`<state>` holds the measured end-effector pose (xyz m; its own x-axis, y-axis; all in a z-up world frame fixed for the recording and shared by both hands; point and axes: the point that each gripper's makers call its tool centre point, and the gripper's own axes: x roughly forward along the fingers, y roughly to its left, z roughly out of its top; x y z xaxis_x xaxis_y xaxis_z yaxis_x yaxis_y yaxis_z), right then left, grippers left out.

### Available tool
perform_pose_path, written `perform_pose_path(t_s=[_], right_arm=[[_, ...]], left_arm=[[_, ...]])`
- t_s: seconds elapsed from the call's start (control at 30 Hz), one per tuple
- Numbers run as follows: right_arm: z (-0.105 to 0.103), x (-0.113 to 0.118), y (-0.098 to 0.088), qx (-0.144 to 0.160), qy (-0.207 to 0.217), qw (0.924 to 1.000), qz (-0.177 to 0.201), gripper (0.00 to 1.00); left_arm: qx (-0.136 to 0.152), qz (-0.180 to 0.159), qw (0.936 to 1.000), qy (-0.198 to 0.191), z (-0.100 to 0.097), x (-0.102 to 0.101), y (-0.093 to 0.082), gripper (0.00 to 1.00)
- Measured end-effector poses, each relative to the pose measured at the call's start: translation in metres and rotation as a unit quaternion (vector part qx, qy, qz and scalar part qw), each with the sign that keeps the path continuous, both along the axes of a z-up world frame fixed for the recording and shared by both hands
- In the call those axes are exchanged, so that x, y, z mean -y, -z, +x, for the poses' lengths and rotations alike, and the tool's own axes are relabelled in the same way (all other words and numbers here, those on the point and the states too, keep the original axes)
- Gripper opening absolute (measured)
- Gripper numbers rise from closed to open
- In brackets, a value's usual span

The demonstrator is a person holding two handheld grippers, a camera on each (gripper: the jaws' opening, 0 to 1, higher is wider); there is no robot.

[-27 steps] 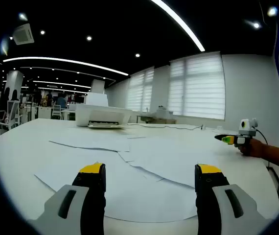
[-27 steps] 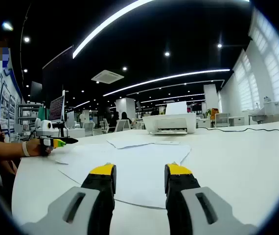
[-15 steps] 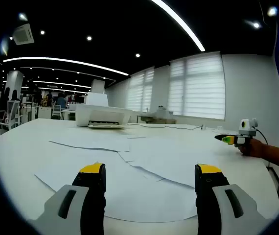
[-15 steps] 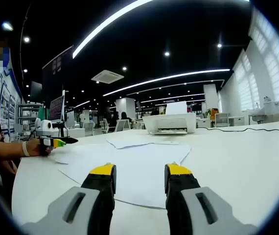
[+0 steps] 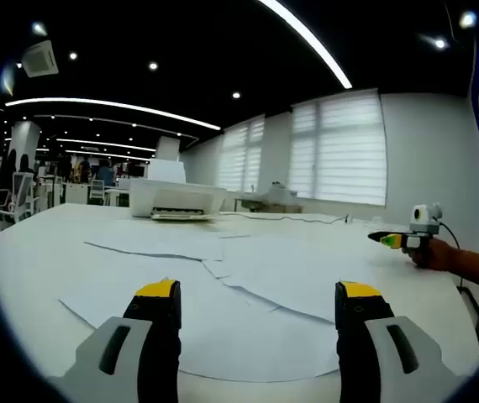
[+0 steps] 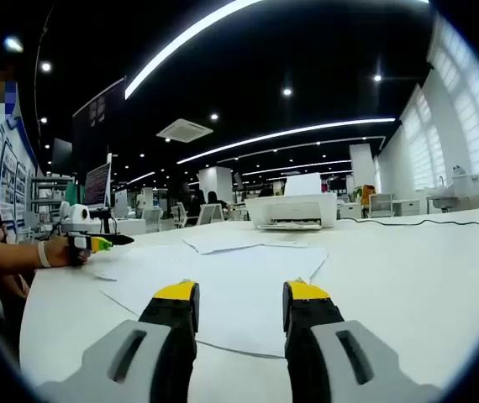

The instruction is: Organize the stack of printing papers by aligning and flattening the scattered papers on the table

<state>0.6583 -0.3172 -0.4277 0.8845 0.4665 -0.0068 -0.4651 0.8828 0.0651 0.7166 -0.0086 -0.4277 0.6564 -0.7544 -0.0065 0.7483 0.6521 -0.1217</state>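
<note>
Papers (image 5: 248,277): overlapping on table (image 5: 38,252), ahead of left gripper (image 5: 255,298).
Printer (image 5: 176,199): behind papers, on table.
Right gripper (image 5: 401,239): right of papers.
Cable (image 6: 441,222): on table, right of printer.

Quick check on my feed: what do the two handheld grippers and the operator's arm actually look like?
Both grippers have grey jaw bodies with dark slots, black inner faces and yellow tips: left gripper, right gripper. Seen from the side, the right gripper shows a black jaw with a yellow-green tip and a thin dark cable trailing off it. A pale band sits on the wrist.
</note>
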Motion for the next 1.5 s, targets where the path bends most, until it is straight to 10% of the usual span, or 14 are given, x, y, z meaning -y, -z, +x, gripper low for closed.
perform_pose_path(t_s=[0.73,0.9,1.5], right_arm=[[0.0,-0.001,0.006,-0.01,-0.007,0.9999,-0.01,0.35],[0.002,0.014,0.004,-0.026,0.002,0.999,0.038,0.37],[0.001,0.015,0.017,-0.047,0.006,0.9989,-0.006,0.38]], left_arm=[[0.016,0.006,0.9998,0.013,0.009,0.002,-0.003,0.79],[0.014,0.002,0.9998,0.013,0.008,0.003,-0.004,0.79],[0.018,0.007,0.9997,0.017,0.002,0.009,-0.005,0.8]])
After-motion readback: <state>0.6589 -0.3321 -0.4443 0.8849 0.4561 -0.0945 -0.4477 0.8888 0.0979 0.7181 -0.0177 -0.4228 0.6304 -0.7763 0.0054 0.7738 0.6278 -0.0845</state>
